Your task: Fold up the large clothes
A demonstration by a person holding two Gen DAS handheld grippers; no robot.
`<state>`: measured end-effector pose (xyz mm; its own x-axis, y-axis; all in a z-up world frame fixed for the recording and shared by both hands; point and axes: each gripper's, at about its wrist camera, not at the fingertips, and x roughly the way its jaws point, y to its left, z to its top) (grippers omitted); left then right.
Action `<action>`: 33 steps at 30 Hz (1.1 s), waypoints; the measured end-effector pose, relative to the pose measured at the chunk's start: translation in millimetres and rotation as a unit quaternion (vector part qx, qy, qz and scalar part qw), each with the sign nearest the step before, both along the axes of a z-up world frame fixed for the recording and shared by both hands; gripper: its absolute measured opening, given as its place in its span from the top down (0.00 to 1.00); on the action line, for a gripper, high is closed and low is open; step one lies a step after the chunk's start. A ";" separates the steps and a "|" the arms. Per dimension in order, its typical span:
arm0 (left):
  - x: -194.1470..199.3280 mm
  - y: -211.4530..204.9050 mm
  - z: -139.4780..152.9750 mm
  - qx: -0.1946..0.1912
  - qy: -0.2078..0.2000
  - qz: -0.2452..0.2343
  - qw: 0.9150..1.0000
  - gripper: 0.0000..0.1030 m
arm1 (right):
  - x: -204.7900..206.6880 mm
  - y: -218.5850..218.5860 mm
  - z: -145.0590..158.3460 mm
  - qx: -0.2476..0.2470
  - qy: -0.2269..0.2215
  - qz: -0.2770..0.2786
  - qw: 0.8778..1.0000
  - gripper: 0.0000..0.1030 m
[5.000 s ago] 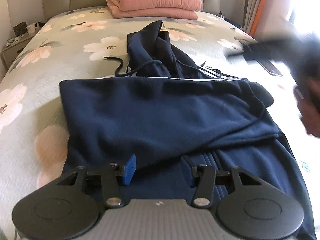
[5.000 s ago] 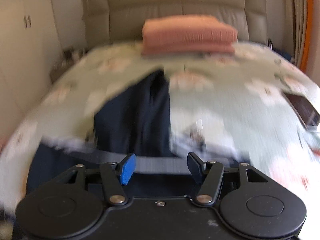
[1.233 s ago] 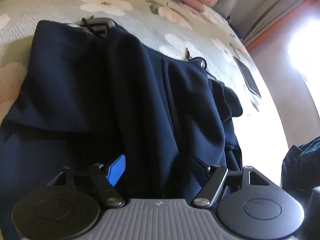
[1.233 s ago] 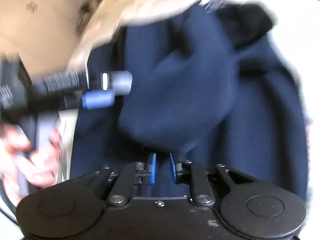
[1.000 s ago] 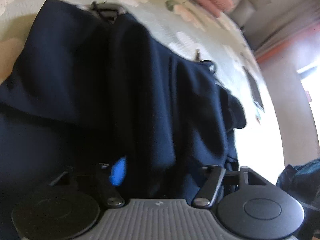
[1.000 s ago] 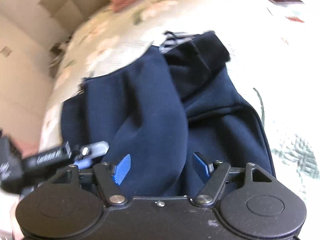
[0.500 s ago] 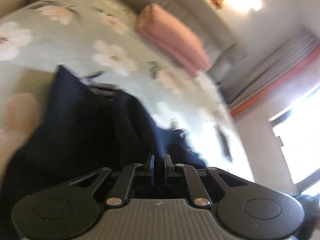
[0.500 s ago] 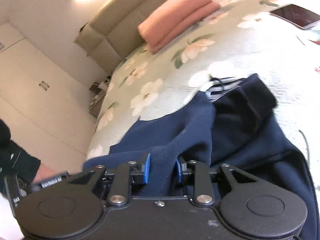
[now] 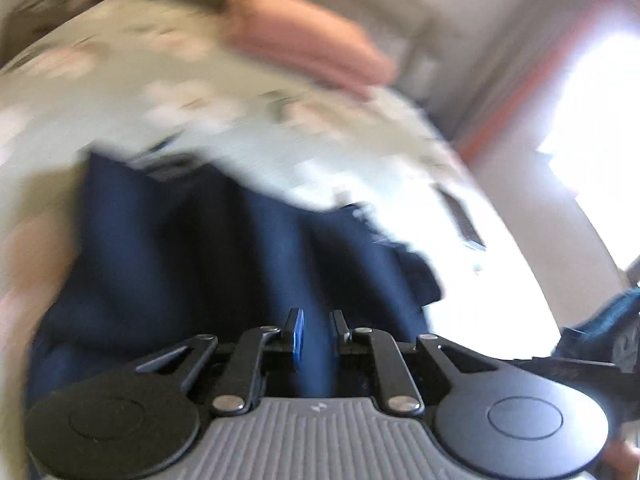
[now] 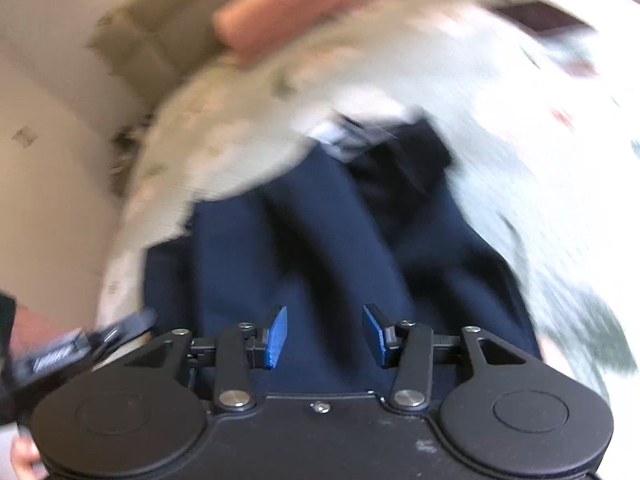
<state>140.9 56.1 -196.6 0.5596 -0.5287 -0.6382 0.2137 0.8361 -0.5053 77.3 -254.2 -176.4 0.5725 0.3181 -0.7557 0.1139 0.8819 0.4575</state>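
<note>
Item: one dark navy garment, heavy soft fabric. We log it lying on the bed, bunched into long lengthwise folds and ridges, not flat. In the left wrist view it fills the lower centre and lower left of the frame; in the right wrist view the centre and lower middle. At its far end, upper centre, we note a pale striped patch and a darker cuff-like lump. Motion blur hides finer detail.
</note>
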 end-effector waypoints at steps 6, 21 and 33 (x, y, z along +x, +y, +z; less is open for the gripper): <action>47.8 -38.6 -57.8 0.028 0.077 -0.031 0.996 0.87 | 13.1 56.7 -38.8 -0.026 0.020 0.065 0.997 0.64; 5.0 -11.5 -35.3 -0.015 0.071 -0.044 0.996 0.90 | -3.2 36.8 -25.9 -0.130 0.032 0.055 0.989 0.63; -10.1 -9.0 -73.0 0.024 0.159 -0.034 0.986 0.88 | -53.2 19.0 -66.0 -0.088 0.111 0.040 0.989 0.48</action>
<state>130.7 47.1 -269.6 0.2911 -0.5222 -0.8016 0.1069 0.8504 -0.5152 24.1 -235.2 -242.4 0.3653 0.2081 -0.9074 0.1207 0.9559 0.2678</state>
